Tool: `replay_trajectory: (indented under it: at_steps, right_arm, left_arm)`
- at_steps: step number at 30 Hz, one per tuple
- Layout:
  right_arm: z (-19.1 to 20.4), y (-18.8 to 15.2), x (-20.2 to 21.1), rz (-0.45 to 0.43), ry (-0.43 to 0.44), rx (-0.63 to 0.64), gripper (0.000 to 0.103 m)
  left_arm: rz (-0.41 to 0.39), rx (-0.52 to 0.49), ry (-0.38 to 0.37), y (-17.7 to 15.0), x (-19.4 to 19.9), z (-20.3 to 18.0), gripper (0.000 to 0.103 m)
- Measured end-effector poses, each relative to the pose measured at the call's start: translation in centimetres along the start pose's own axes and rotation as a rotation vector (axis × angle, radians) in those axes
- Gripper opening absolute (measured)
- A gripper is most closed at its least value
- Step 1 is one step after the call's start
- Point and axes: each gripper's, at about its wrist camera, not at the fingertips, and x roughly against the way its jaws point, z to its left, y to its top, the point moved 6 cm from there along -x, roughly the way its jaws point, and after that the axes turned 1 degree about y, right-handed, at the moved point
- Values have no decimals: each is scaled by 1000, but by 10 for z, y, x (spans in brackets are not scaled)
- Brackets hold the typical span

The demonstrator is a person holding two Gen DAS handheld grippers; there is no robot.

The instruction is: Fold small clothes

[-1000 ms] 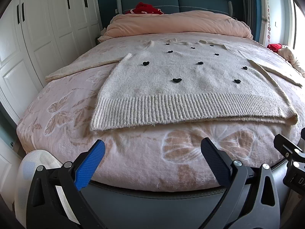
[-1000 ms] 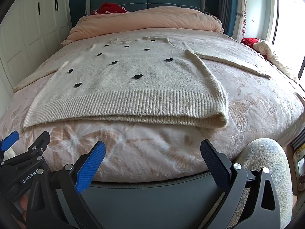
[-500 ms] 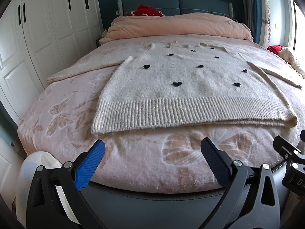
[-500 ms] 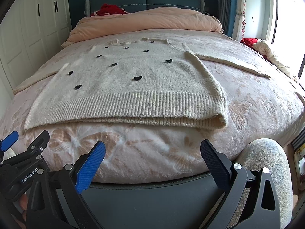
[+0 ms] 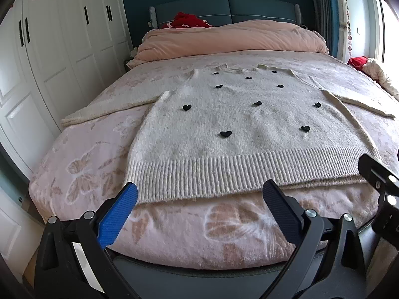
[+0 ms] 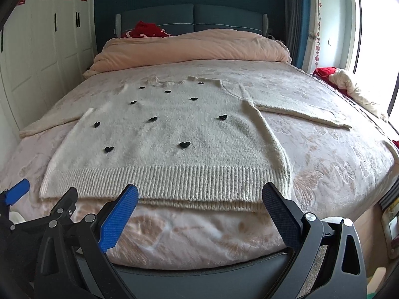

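Cream sweater [image 5: 249, 134] with black hearts lies flat on bed [image 5: 174, 234], sleeves spread, ribbed hem near foot edge. Left gripper [image 5: 199, 209] jaws wide open, empty, just short of hem. Right gripper [image 6: 199, 209] likewise wide open, empty, at hem's right part.

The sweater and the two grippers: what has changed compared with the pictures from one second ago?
Both grippers moved forward, closer to the bed: the left gripper and right gripper now have their fingertips at the sweater's ribbed hem. Nothing was grasped; both stay open and empty. The sweater stays flat, sleeves spread, on the blanket.
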Motion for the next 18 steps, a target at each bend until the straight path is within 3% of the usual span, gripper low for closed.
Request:
replay_trajectory:
  at_steps: [8,18]
  right_arm:
    - [-7,-5,-11,41,0,-19,98]
    - [-11,-12,-27,85,5,-35,98]
  left_arm:
    - [62,21,-46,4,-9,-3,98]
    - [80,-1,-37,5,-19,-11,98]
